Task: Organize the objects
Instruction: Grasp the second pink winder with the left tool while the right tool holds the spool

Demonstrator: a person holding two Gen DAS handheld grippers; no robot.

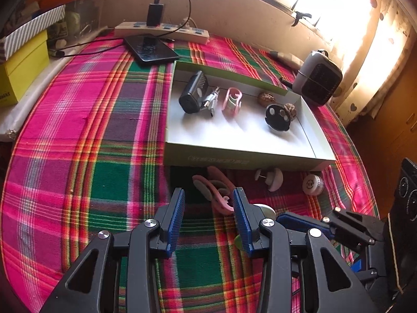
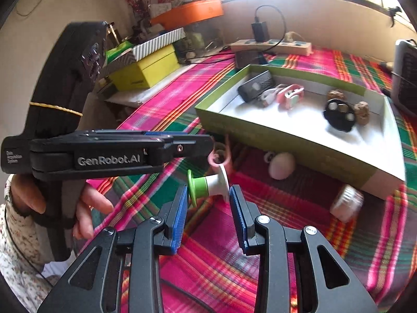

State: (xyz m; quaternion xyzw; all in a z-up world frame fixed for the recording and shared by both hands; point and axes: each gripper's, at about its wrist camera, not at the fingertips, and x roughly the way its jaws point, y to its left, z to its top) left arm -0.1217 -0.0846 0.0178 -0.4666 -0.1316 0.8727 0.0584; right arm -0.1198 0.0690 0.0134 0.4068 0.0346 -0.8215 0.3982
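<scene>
A shallow green box (image 1: 242,160) (image 2: 286,133) on the plaid cloth holds a black charger (image 1: 192,92), a white cable, a pink clip (image 1: 232,99), two walnuts and a black disc (image 1: 277,117). In front of it lie a pink clip (image 1: 219,190), a white knob (image 1: 273,178) (image 2: 282,165) and a small white roll (image 1: 312,184) (image 2: 348,203). My left gripper (image 1: 208,198) is open just short of the pink clip. My right gripper (image 2: 208,195) is open around a green-and-white spool (image 2: 208,184), its pads apart from it. The right gripper also shows in the left wrist view (image 1: 312,224).
A phone (image 1: 151,48) and power strip (image 1: 161,30) lie behind the box. A small grey heater (image 1: 316,77) stands at the right. Yellow and striped boxes (image 1: 23,60) are stacked at the left. The table edge runs along the right side.
</scene>
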